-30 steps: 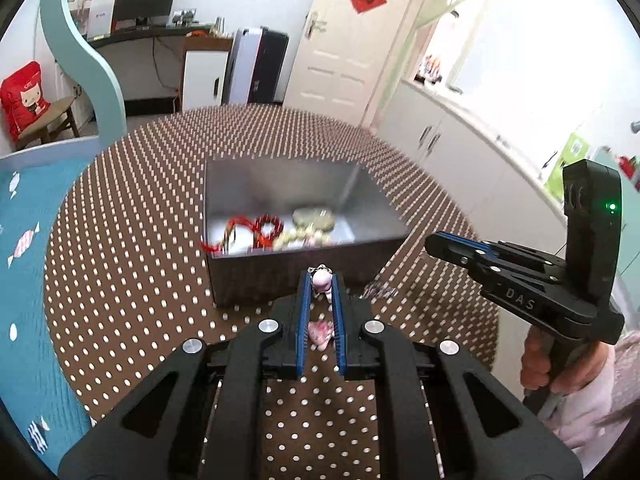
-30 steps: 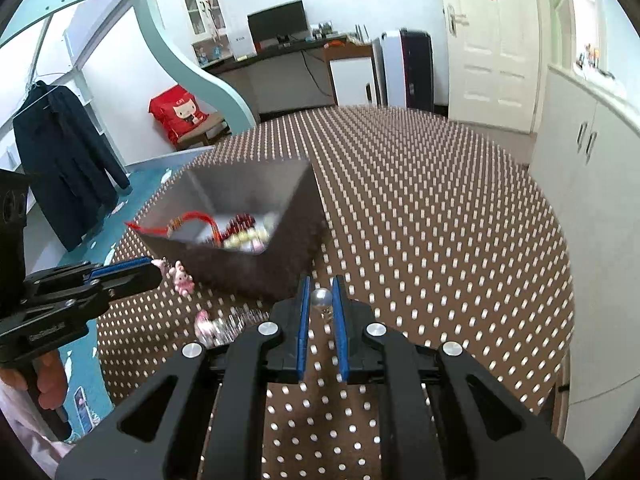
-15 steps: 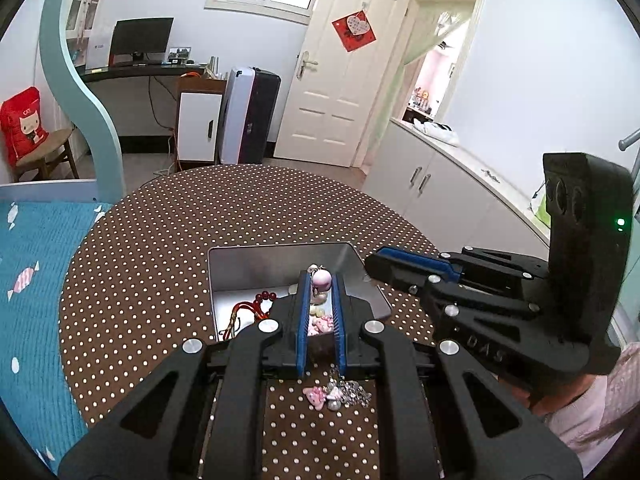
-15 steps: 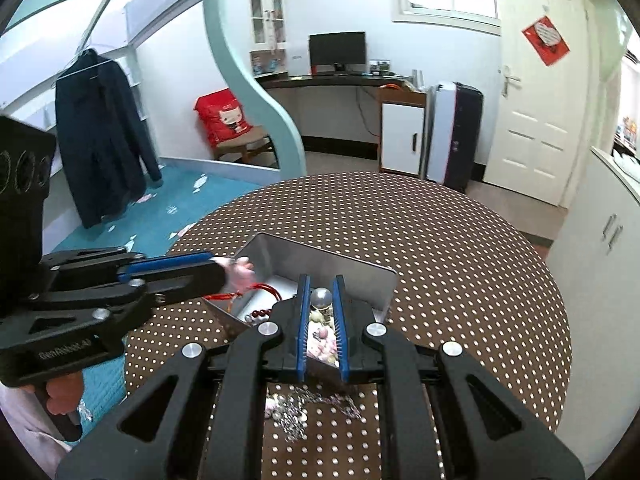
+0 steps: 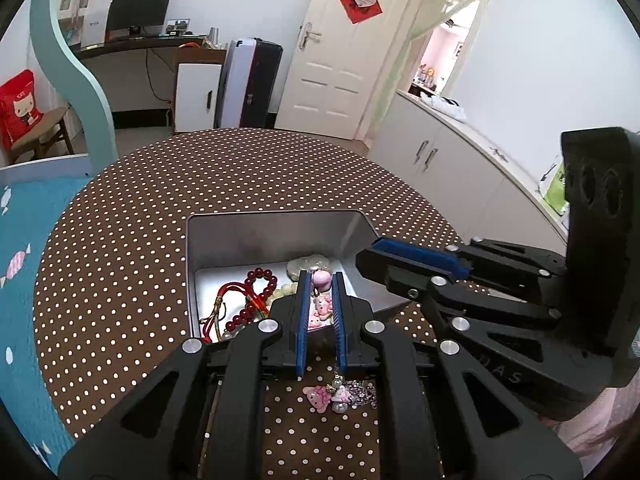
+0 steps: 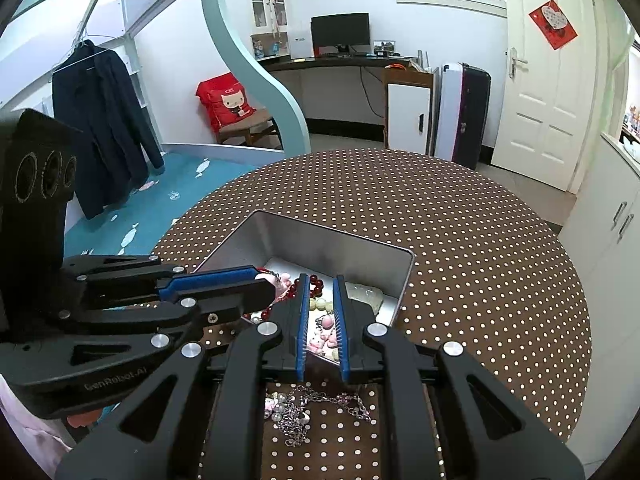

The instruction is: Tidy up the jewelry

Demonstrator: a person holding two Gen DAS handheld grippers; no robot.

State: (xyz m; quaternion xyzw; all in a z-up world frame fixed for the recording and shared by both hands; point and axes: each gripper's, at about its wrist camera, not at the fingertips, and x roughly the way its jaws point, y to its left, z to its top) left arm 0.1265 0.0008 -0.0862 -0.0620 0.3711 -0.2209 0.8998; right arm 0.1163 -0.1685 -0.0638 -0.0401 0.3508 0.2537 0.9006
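Hanging from the left gripper (image 5: 320, 280), whose jaws were clamped on its round pink bead, a pink charm (image 5: 321, 309) dangled over the open metal tin (image 5: 272, 236) that held red beads (image 5: 262, 276) and pale beads (image 6: 320, 304). Beside it the right gripper (image 6: 321, 280) had just been opening, its jaws slightly apart with nothing pinched between them. Just outside the tin's near wall, a silver chain with pink charms (image 6: 304, 408) lay on the brown dotted tablecloth (image 6: 480, 240).

Both wrist views look steeply down, close, sharing the tin (image 5: 272, 236).
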